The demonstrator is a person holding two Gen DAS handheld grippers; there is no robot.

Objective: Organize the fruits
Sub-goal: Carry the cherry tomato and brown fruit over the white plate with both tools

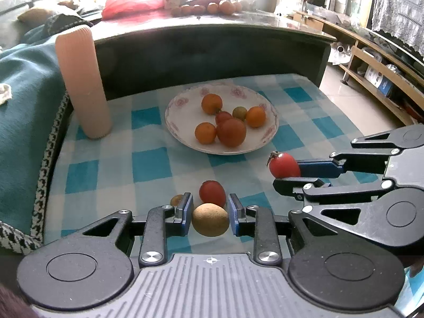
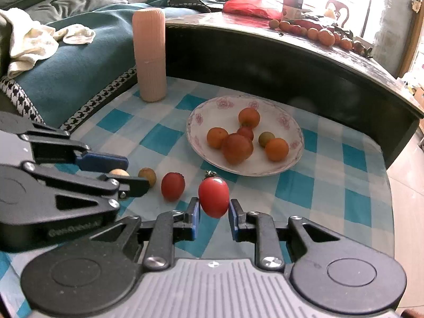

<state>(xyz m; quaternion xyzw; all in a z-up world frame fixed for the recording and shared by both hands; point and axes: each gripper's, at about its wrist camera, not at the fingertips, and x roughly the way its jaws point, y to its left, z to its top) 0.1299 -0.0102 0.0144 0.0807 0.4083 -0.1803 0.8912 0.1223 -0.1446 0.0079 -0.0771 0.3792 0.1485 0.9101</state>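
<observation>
My left gripper [image 1: 210, 212] is shut on a tan round fruit [image 1: 210, 220] low over the checked cloth; the right wrist view shows this gripper [image 2: 127, 172] at the left. A red cherry tomato [image 2: 213, 197] with a green stem is held just above the cloth, my right gripper [image 2: 213, 209] shut on it, right of the left one. A flowered white plate [image 1: 185, 100] farther back carries several oranges and tomatoes. Loose on the cloth lie another red tomato [image 1: 212, 193] and a small brownish fruit [image 1: 177, 200], both just beyond the left fingers.
A tall pink ribbed cylinder [image 1: 82, 79] stands at the cloth's back left. A higher dark table [image 1: 212, 50] walls the back, with more fruit and a red bag on top. A teal blanket [image 1: 26, 92] lies left. The cloth's right edge drops to the floor [image 1: 344, 84].
</observation>
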